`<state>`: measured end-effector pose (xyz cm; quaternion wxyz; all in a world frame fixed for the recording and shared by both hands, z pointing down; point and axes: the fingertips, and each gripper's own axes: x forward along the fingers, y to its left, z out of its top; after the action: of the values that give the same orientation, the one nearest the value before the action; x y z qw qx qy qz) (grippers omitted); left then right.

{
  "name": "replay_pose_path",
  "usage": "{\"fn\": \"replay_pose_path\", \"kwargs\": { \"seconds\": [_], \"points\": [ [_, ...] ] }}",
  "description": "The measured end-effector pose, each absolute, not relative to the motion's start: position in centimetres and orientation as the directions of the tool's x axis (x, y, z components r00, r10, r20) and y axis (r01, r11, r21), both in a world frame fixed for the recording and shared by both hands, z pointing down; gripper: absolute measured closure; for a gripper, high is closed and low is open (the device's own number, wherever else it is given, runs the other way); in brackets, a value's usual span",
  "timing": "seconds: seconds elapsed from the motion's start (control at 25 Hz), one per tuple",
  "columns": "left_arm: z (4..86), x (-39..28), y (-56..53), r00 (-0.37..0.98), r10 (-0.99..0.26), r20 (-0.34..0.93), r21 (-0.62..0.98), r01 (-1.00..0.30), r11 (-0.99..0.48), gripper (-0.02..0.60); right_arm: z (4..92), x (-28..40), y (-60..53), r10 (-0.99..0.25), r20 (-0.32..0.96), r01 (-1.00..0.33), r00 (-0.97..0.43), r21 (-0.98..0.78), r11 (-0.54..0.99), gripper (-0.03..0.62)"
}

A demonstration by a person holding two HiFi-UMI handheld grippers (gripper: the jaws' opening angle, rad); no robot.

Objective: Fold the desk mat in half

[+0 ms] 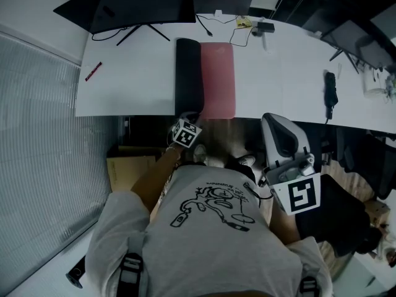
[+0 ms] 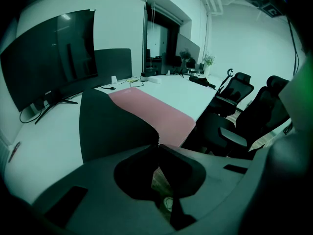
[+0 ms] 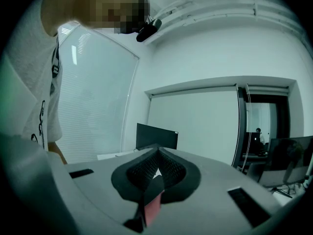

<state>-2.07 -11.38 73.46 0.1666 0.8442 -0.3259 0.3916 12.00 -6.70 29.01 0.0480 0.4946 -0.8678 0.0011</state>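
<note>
The left gripper (image 2: 157,146) has its jaws pressed together on the near end of the desk mat (image 2: 146,116). A thin toothed edge of the mat stands up right at the jaw tips. From that pinch the mat runs straight away from the gripper along the white table (image 1: 136,73), a long narrow strip with rounded corners. It shows two colours side by side. To the left of the jaws is a black band that rises toward the pinched edge, and to the right is a flat, dusty pink band. The two bands meet along a line that leads back to the jaw tips. The mat's near end lies at the table edge just ahead of the gripper. Beyond its far end stands a dark monitor (image 1: 142,5), and a red pen (image 1: 93,71) lies well off to the left.

The right gripper (image 3: 157,152) is held well back from the table beside a grey chair (image 1: 281,138), jaw tips together. A dark and pink sliver shows low in the gap, and I cannot tell what it is.
</note>
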Motion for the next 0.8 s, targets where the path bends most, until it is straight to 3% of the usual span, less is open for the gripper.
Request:
{"fn": "replay_pose_path", "kwargs": {
  "seconds": [0.8],
  "points": [
    [73.4,0.3,-11.0,0.475,-0.427,0.769,0.026,-0.691,-0.722,0.549,29.2,14.6,-5.7,-0.861,0.082,-0.862,-0.502,0.035,0.506,0.586]
  ]
}}
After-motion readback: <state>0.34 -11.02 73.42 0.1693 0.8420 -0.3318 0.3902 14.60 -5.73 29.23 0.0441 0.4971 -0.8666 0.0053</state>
